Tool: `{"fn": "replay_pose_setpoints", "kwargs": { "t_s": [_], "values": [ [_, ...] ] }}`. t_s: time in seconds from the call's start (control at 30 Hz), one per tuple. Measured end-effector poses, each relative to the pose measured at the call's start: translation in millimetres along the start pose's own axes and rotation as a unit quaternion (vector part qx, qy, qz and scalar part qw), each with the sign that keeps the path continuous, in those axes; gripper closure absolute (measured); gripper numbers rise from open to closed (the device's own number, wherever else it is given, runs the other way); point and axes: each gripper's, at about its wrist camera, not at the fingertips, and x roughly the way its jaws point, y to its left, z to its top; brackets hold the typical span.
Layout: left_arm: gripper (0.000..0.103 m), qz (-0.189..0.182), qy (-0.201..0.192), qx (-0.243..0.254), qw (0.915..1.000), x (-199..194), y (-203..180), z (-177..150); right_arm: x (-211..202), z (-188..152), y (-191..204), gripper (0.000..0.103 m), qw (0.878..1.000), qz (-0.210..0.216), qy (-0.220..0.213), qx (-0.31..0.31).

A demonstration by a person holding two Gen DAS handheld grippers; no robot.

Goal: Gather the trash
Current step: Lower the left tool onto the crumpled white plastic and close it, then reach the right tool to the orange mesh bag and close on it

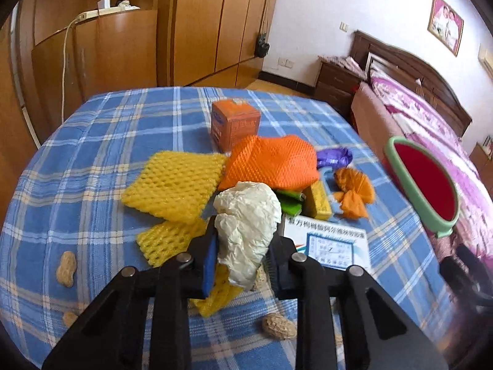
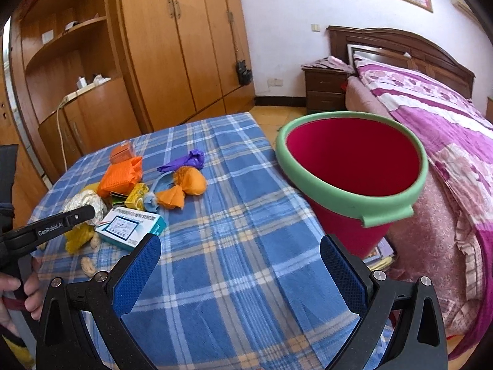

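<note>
Trash is heaped mid-table on the blue plaid cloth (image 2: 234, 215): yellow foam netting (image 1: 175, 182), orange foam netting (image 1: 271, 162), an orange carton (image 1: 235, 123), a purple wrapper (image 1: 334, 157), an orange crumpled wrapper (image 1: 354, 191), a small yellow box (image 1: 319, 200), a white-and-blue medicine box (image 1: 332, 246), and peanuts in shell (image 1: 66, 268) scattered at the near edge. Left gripper (image 1: 243, 246) has its jaws drawn in against a crumpled white paper wad (image 1: 246, 225), which stands up between the blue pads; the wad's lower end seems just above or touching the yellow netting, cannot tell which. Right gripper (image 2: 240, 265) is spread wide and holds nothing, hanging over bare cloth. Red bucket with green rim (image 2: 351, 194) sits off the table's right edge, beside the bed (image 2: 437, 123), mouth tilted toward the camera. Judgement: step in hand is the pick of the first item, grasp made, transfer not yet done; bucket interior looks empty as far as visible. Next move calls for lifting the wad free of the netting, carrying it rightward over the rim, then releasing. Risk: light paper may slip or drag netting along.
</note>
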Motion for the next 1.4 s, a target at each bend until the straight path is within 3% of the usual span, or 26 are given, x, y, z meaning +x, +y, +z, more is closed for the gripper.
{"fn": "replay_pose_setpoints", "kwargs": {
  "t_s": [0.23,0.53,0.93,1.0,1.07,1.13,1.2,1.23,1.4],
  "values": [
    [0.076,-0.002,-0.031,-0.009,0.9995,-18,8,21,9,21,15,0.000,0.999,0.020,0.006,-0.024],
    [0.076,0.036,-0.049,-0.031,0.9977,-8,39,49,42,62,54,0.000,0.997,0.070,0.010,-0.017],
    [0.076,0.053,-0.016,-0.063,0.9964,30,79,51,104,78,118,0.003,0.992,0.099,0.055,-0.057],
    [0.076,0.055,-0.013,-0.065,0.9963,34,82,52,114,75,126,0.008,0.992,0.089,0.067,-0.066],
    [0.076,0.057,-0.010,-0.066,0.9962,39,85,52,121,73,131,0.028,0.990,0.089,0.078,-0.071],
    [0.076,0.053,-0.006,-0.067,0.9964,43,88,53,129,71,137,0.034,0.989,0.093,0.092,-0.074],
    [0.076,0.051,-0.003,-0.067,0.9965,46,90,53,134,70,141,0.049,0.987,0.105,0.102,-0.074],
    [0.076,0.052,-0.002,-0.068,0.9964,47,91,53,136,69,143,0.063,0.986,0.110,0.105,-0.074],
    [0.076,0.048,-0.004,-0.067,0.9966,48,91,53,131,69,150,0.086,0.985,0.123,0.094,-0.080]
  ]
}}
